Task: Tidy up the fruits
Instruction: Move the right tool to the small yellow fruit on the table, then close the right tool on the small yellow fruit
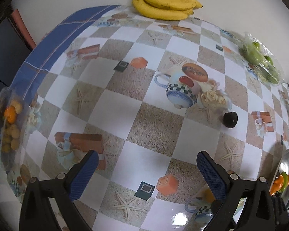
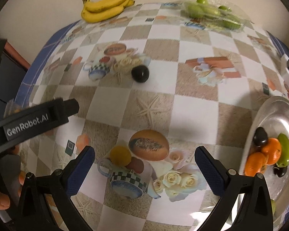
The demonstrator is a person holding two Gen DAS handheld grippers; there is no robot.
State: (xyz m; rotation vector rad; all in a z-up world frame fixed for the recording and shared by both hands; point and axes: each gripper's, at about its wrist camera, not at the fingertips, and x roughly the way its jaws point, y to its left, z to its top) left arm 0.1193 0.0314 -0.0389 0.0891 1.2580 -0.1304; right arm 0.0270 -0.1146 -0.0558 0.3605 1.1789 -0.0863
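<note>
Both grippers — left (image 1: 147, 170), right (image 2: 144, 165) — fingers released, empty. One dark plum (image 2: 140, 74) lies loose mid-tabletop (image 2: 192, 104), well apart from the tray (image 2: 275, 113). Risk: the round plum rolls if nudged off-centre. Count: one banana bunch (image 2: 107, 6), three oranges, two plums on tray.

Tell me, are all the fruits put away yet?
Not yet. The metal tray already holds oranges, a green fruit and dark fruits. Nothing is in hand: the left hand-held gripper and the right hand-held gripper are both open and empty. Still out on the table: one dark plum, the bananas and a plastic pack of green fruit.
</note>
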